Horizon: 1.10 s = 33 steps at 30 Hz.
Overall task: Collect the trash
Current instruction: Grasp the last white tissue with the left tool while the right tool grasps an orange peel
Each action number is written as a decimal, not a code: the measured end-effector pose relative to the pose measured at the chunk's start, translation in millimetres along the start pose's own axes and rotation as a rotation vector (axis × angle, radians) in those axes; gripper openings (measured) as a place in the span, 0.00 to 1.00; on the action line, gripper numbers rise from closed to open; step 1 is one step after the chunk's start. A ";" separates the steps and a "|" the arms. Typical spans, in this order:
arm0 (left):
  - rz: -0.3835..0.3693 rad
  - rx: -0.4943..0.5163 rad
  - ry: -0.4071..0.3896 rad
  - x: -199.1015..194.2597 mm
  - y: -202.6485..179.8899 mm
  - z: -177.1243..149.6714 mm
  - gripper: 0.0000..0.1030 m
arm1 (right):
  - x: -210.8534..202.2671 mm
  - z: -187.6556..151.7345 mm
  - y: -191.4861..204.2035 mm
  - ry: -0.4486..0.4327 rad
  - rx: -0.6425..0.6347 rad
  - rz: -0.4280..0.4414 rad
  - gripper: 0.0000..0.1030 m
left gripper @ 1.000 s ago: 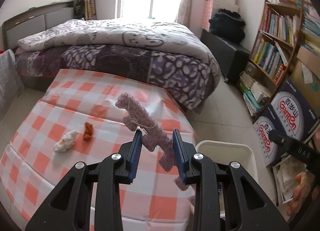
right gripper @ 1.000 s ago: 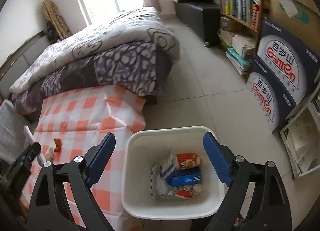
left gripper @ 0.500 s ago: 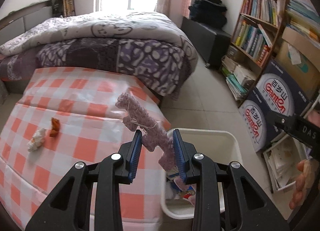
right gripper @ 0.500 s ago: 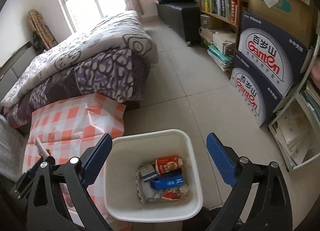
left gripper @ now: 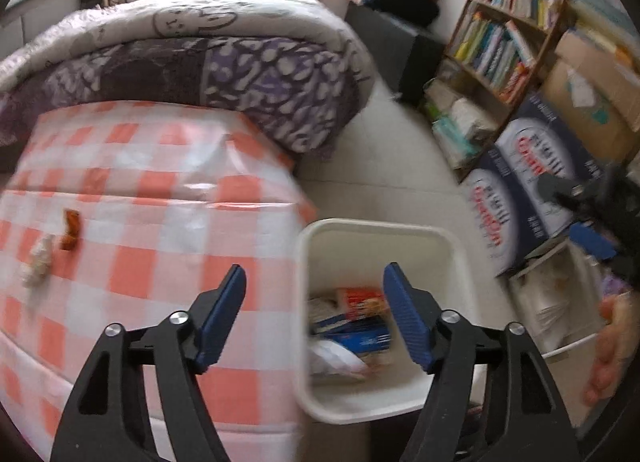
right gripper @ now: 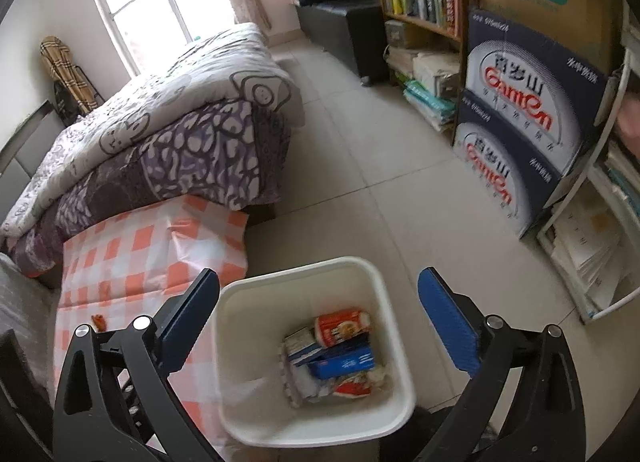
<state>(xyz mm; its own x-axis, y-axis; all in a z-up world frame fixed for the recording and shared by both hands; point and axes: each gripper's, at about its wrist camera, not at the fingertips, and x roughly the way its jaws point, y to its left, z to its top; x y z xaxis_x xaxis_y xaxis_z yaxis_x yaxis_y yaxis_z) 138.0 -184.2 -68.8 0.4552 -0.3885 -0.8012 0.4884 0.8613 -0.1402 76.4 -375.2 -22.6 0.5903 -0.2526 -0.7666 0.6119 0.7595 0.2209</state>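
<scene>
A white bin (left gripper: pixel 452 246) stands on the floor beside the checked table (left gripper: pixel 160 197) and holds several boxes and wrappers (left gripper: pixel 352 322); the right wrist view shows it too (right gripper: pixel 248 342). My left gripper (left gripper: pixel 316 314) is open and empty above the bin's left rim. My right gripper (right gripper: pixel 320 326) is open and empty above the bin. An orange scrap (left gripper: pixel 71 229) and a white crumpled scrap (left gripper: pixel 38 260) lie on the table at the left. The pink foam piece is not clearly visible.
A bed with a purple quilt (left gripper: pixel 200 57) lies behind the table. A bookshelf (left gripper: pixel 508 21) and blue cartons (left gripper: pixel 532 169) stand at the right, with a white rack (right gripper: pixel 600 221) beside them. Tiled floor (right gripper: pixel 360 141) lies between bed and shelves.
My left gripper has opened and the pink foam piece has left it. The left gripper moved right, over the bin's edge. The right gripper stayed open above the bin.
</scene>
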 end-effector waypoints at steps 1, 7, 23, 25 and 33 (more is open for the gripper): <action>0.051 0.023 0.013 1.9 8.8 0.1 0.71 | 0.7 -0.9 3.2 0.008 0.001 0.009 0.93; 0.304 0.134 0.139 23.5 77.6 4.1 0.77 | 7.4 -10.9 41.9 0.049 -0.066 0.059 0.93; 0.404 -0.095 0.257 52.6 297.6 -24.2 0.57 | 41.6 -60.3 159.0 0.127 -0.336 0.093 0.93; 0.365 -0.127 0.250 46.4 307.1 -27.3 0.25 | 47.9 -69.6 175.7 0.138 -0.372 0.103 0.93; 0.342 -0.278 0.165 -4.4 337.5 -30.8 0.24 | 75.4 -117.4 263.1 0.166 -0.560 0.192 0.91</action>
<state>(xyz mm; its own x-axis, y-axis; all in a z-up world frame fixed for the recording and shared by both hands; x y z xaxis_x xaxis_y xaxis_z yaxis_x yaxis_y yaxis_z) 277.9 118.3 -130.5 0.4200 -0.0293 -0.9071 0.1030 0.9946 0.0156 220.0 -124.1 -93.1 0.5454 -0.0176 -0.8380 0.1069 0.9931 0.0488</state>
